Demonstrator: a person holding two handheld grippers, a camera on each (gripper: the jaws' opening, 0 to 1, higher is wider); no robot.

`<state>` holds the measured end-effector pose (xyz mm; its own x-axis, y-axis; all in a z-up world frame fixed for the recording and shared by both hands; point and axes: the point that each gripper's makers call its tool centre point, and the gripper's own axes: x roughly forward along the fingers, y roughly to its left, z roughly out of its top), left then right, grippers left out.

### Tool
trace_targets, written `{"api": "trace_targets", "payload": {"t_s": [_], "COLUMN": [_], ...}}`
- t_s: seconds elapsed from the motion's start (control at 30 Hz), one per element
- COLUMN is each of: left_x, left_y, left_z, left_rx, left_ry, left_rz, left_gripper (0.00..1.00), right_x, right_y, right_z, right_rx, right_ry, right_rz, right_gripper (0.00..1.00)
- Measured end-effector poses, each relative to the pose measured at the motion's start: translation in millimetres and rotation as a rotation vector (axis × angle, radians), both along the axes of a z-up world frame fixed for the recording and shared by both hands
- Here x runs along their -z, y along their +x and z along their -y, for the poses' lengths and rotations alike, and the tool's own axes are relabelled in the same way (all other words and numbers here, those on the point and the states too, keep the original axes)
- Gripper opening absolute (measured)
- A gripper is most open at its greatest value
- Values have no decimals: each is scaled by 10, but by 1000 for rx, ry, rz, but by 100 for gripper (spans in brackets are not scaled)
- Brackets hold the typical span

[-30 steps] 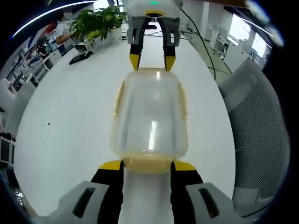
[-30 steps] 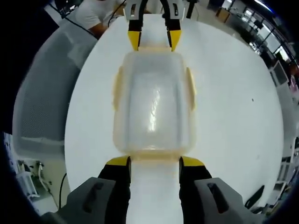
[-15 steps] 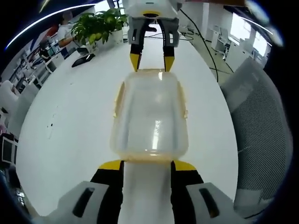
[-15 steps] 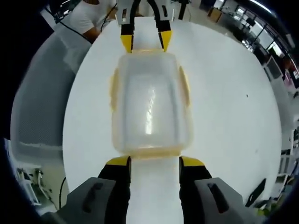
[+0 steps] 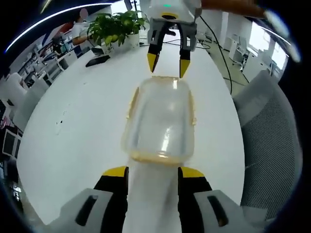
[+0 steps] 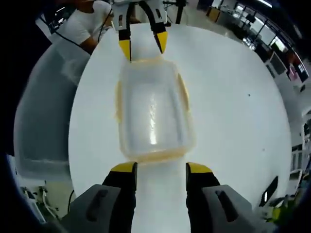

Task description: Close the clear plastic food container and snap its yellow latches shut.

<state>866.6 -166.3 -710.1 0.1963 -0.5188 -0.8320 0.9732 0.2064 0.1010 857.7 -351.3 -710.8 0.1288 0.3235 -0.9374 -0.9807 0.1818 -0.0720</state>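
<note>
Facing each other across a white round table (image 5: 73,145), two handheld grippers frame a clear plastic food container (image 5: 161,121) that sits lid-on between them. In the left gripper view, the left gripper (image 5: 152,172) has its yellow-tipped jaws spread apart, just short of the container's near end and touching nothing; the right gripper (image 5: 168,64) comes in from the far side, its jaws likewise parted, tips just beside the container's far end. The right gripper view gives the reverse angle: the right gripper (image 6: 161,168) stands with jaws apart and nothing between them, close to the container (image 6: 151,111), while the left gripper (image 6: 143,49) shows beyond it with tips by the opposite end.

Pale yellow latches (image 5: 133,99) run along the container's long sides and ends; whether they are snapped down cannot be told. The container rests on the tabletop near the table's edge.

Farther out, a grey mesh office chair (image 5: 272,141) stands beside the table, a potted green plant (image 5: 116,26) sits at the far rim, and a dark flat object (image 5: 97,60) lies near it. A person in a white shirt (image 6: 90,22) shows beyond the table in the right gripper view, amid an open-plan office
</note>
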Motion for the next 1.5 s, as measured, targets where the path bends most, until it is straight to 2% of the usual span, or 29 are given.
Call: {"api": "trace_targets", "payload": {"t_s": [0.13,0.43,0.6,0.7,0.73,0.87,1.07,1.5], "left_x": [-52,-82,-60,-50,-32,1,54,118], "left_y": [64,108,74,46,40,31,-11,-105], "left_z": [-49,-84,-30,-5,-2,2,67,223], "left_rx": [-88,-256,-396,-447,-469,-508,-590,-633], "left_ry": [-21,-62,-143,-174,-182,-189,-234,-285], "left_rz": [6,-4,-74,-107,-122,-130,-186,-301], "left_gripper": [34,33,32,32,32,32,32,34], "right_x": [-78,-103,-86,-60,-56,-56,10,92], "right_y": [30,40,7,3,3,24,6,-43], "right_z": [-12,28,-37,-42,-58,-95,-138,-228], "right_rx": [138,329,429,489,534,636,683,749], "right_ry": [69,125,184,201,222,281,310,337], "right_rz": [-4,12,-12,-20,-31,-56,-81,-135], "right_gripper": [35,33,34,34,34,35,36,38]}}
